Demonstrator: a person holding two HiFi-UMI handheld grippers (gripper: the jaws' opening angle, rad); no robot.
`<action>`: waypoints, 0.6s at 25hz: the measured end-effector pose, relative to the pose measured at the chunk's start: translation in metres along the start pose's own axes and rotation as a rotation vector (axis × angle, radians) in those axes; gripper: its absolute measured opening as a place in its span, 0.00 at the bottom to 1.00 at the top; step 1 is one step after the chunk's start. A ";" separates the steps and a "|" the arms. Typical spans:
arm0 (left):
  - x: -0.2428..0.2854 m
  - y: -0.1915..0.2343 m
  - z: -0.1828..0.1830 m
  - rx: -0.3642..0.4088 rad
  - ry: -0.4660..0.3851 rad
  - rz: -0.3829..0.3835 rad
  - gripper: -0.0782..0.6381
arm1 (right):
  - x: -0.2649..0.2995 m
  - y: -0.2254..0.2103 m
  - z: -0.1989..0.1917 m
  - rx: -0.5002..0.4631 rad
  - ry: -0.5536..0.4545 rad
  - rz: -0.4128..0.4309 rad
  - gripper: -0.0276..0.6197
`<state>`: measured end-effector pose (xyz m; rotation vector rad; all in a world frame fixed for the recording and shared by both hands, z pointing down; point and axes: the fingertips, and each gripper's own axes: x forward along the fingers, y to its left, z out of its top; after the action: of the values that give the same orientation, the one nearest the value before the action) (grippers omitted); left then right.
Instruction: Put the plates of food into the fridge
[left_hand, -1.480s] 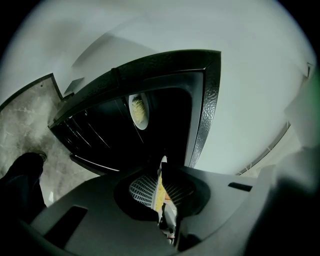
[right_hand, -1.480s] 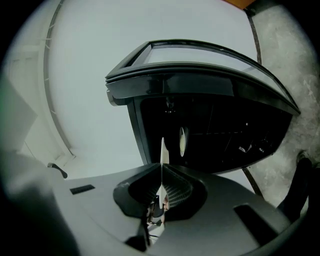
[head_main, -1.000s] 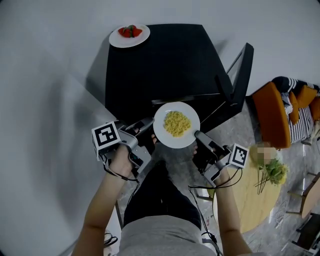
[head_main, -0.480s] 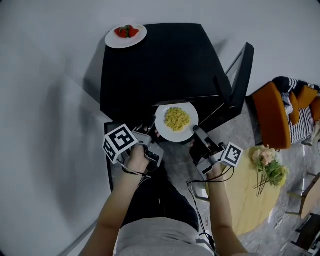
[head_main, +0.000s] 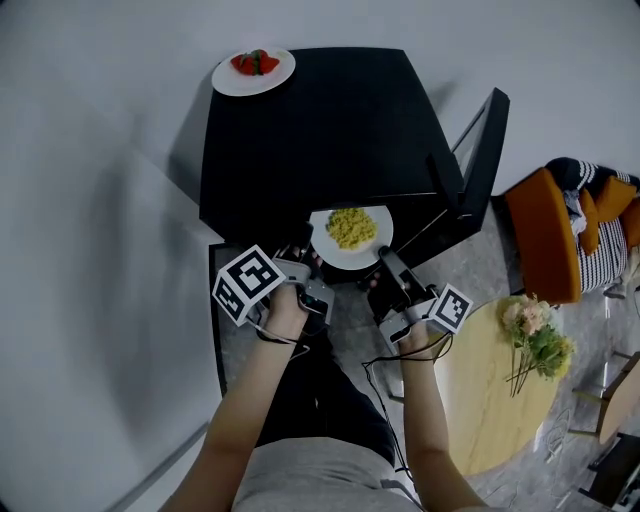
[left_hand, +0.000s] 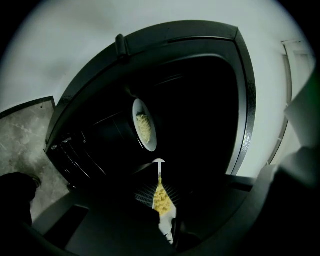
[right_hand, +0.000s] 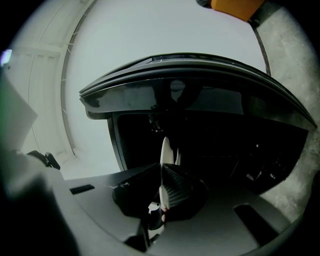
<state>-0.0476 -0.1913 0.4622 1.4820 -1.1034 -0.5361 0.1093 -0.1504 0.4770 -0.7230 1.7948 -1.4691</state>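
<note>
My left claw (head_main: 305, 264) and right claw (head_main: 382, 264) each clamp opposite rims of the plate (head_main: 350, 238). I should advance both evenly, level, into the fridge (head_main: 300, 130).

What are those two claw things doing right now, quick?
Left gripper: shut on the plate of yellow food, at its left rim.
Right gripper: shut on the same plate, at its right rim.

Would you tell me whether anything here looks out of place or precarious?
Only the plate of red food: it sits at the far left corner of the fridge top and seems to overhang the edge. The plate of yellow food looks level, nothing spilled.
</note>
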 end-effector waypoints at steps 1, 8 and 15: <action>0.002 0.000 -0.004 0.005 0.005 0.002 0.14 | 0.002 -0.002 0.000 0.007 -0.012 0.000 0.07; 0.010 -0.004 -0.022 0.066 0.037 0.005 0.14 | 0.018 -0.014 0.010 0.058 -0.129 -0.041 0.07; 0.003 -0.002 -0.028 0.229 0.055 0.013 0.14 | 0.028 -0.019 0.022 0.062 -0.236 -0.118 0.07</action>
<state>-0.0223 -0.1796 0.4677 1.6762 -1.1595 -0.3660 0.1101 -0.1889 0.4886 -0.9430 1.5439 -1.4425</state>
